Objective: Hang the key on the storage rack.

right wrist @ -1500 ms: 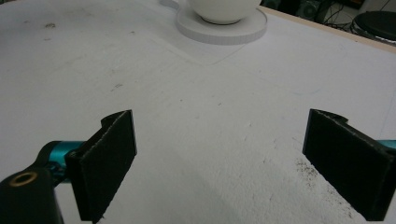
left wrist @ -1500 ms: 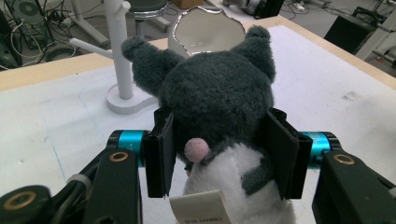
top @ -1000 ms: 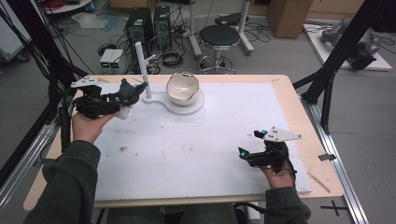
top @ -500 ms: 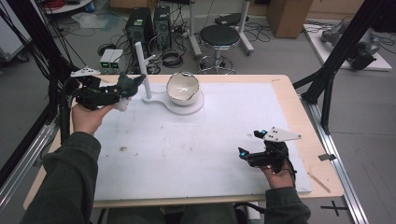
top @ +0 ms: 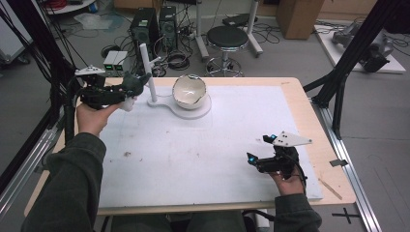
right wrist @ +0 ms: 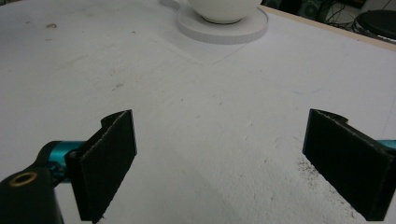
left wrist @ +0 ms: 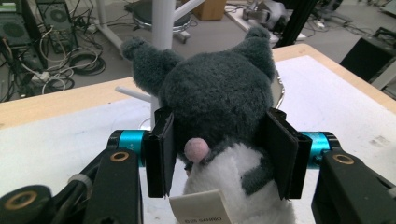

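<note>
High view shows the left hand-held gripper [top: 126,92] raised near the far left part of the table [top: 290,92], with a plush toy [top: 131,87] between its jaws. In the left gripper view the two black pads press the toy [left wrist: 217,93] on both sides, so the jaws are closed on it and it hangs clear of the table. The toy is dark grey with a white belly and a small label. Just ahead of this gripper stands a white post [top: 147,72] on a flat white base, and beyond the post a white bowl [top: 189,92] sits on the round part of that base.

The right hand-held gripper [top: 256,162] rests low, well apart from the bowl, with its jaws wide open and nothing between them.

I judge that the picking up is done. What is left is probably to carry the toy forward and put it down, perhaps into the bowl; the bowl looks empty now.
</note>
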